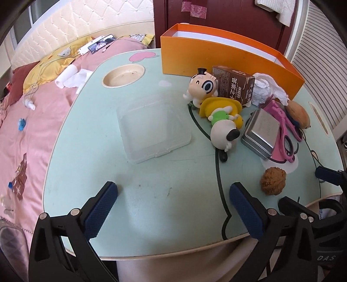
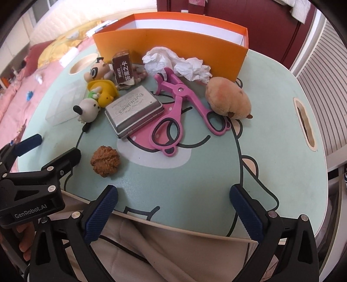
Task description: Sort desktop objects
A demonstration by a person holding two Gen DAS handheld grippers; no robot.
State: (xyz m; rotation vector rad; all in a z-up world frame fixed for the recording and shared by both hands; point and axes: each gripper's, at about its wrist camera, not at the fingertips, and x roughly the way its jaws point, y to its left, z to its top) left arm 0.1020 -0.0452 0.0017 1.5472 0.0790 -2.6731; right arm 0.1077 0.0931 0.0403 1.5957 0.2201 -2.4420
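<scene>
On the pale green lap table (image 1: 151, 184) lie a walnut (image 1: 273, 181) (image 2: 105, 161), pink scissors (image 2: 173, 112), a silver tin (image 2: 133, 110), a Snoopy figure (image 1: 225, 128), a cartoon boy figure (image 1: 202, 85), a brown carton (image 1: 234, 86), crumpled tissue (image 2: 180, 63) and a tan plush (image 2: 227, 100). A clear plastic box (image 1: 151, 128) lies at the left. An orange box (image 2: 173, 41) stands at the back. My left gripper (image 1: 173, 204) is open and empty over the near table. My right gripper (image 2: 173, 206) is open and empty at the front edge.
A round cup recess (image 1: 123, 76) is at the table's far left, a handle slot (image 2: 305, 123) at its right. A pink bed (image 1: 28, 130) with pillows and small items lies left of the table. A dark red cabinet (image 2: 249, 15) stands behind.
</scene>
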